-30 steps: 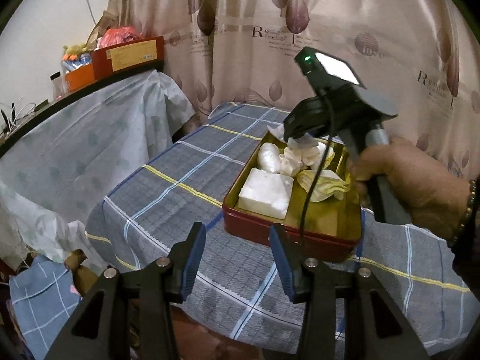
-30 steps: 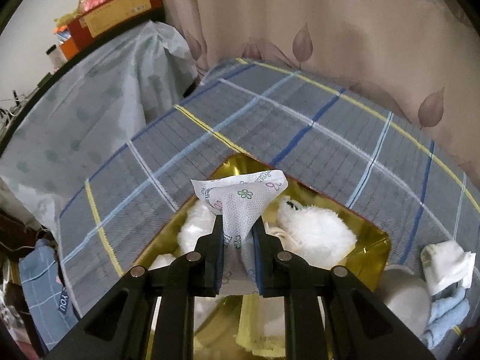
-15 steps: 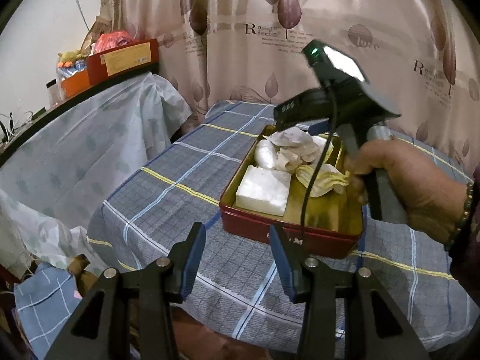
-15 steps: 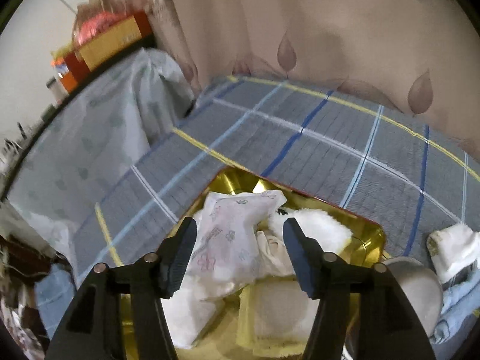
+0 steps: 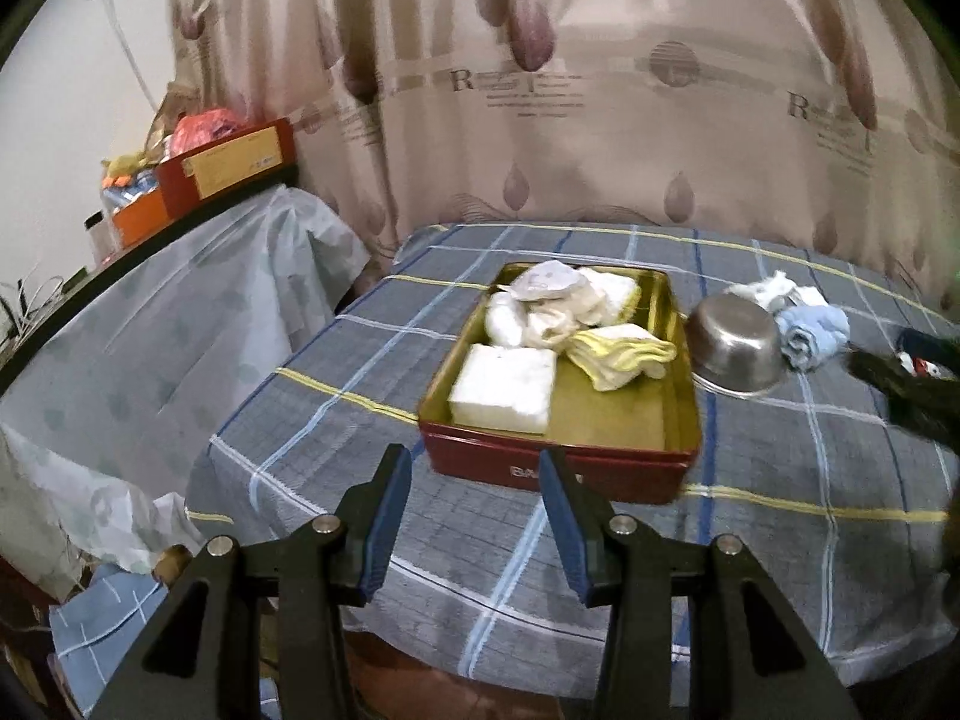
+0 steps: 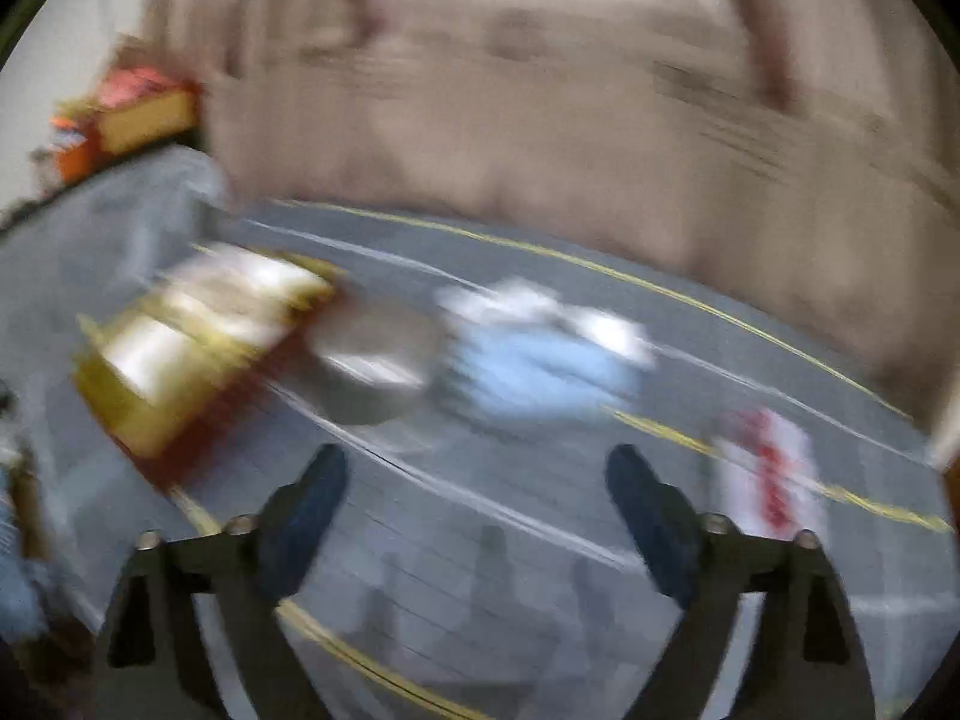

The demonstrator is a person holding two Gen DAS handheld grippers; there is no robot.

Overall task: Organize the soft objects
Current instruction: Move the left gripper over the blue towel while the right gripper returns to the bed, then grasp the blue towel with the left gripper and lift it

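Observation:
A red tin [image 5: 558, 468] with a gold inside stands on the checked tablecloth. It holds a white folded pad [image 5: 504, 387], a yellow cloth [image 5: 624, 354], white fluffy pieces and a flowered packet [image 5: 549, 282] on top. A light blue cloth [image 5: 810, 330] and a white cloth [image 5: 774, 291] lie right of a steel bowl [image 5: 735, 345]. My left gripper [image 5: 474, 522] is open and empty, just short of the tin. My right gripper [image 6: 477, 516] is open and empty, over bare tablecloth; its view is blurred, with the tin [image 6: 180, 360] at left and the blue cloth [image 6: 534, 372] ahead.
A red and white packet [image 6: 768, 474] lies on the table at the right in the right wrist view. A covered shelf [image 5: 180, 312] with boxes stands left of the table. A curtain [image 5: 600, 90] hangs behind. The table's front edge is close under the left gripper.
My right gripper opened and let the flowered packet drop into the tin, then swung away to the right. It has left the left wrist view, uncovering the bowl and cloths.

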